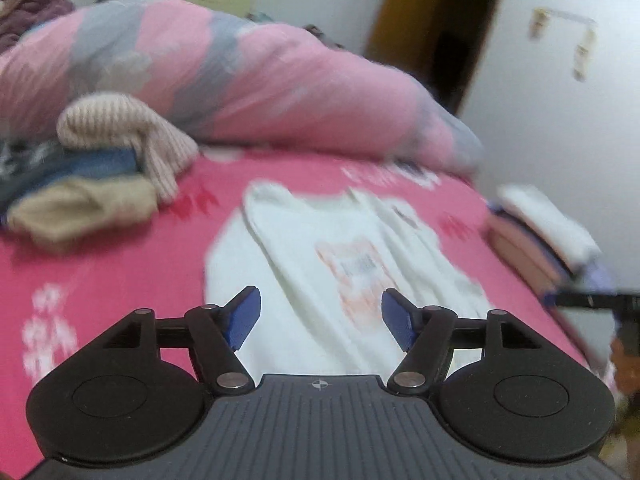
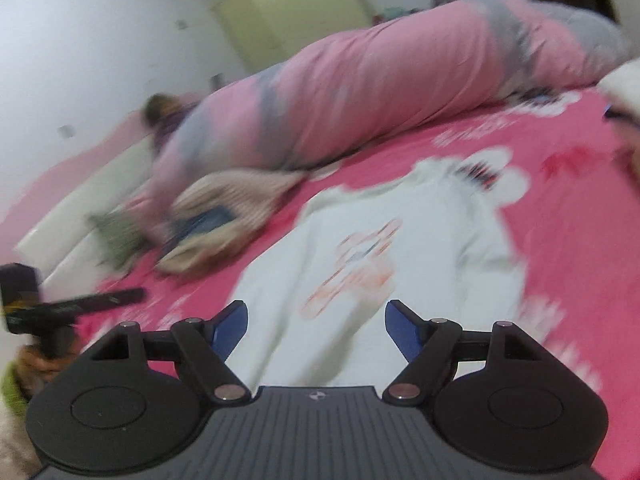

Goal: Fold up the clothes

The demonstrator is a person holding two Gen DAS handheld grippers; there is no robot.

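Two open tools (image 1: 321,322) (image 2: 316,330), one shirt (image 1: 340,256)

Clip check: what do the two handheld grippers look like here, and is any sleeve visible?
Both match: the left gripper and right gripper have blue fingers on black linkage arms with silver pivot pins, two round black discs, and a ribbed grey body bearing a small crosshair mark. No cables show. A green sleeve edges the right view by the hand holding the left gripper.

Motion blur smears the white shirt's (image 1: 352,256) print; folded stack (image 1: 548,228) perhaps towels, cut off in the right view.
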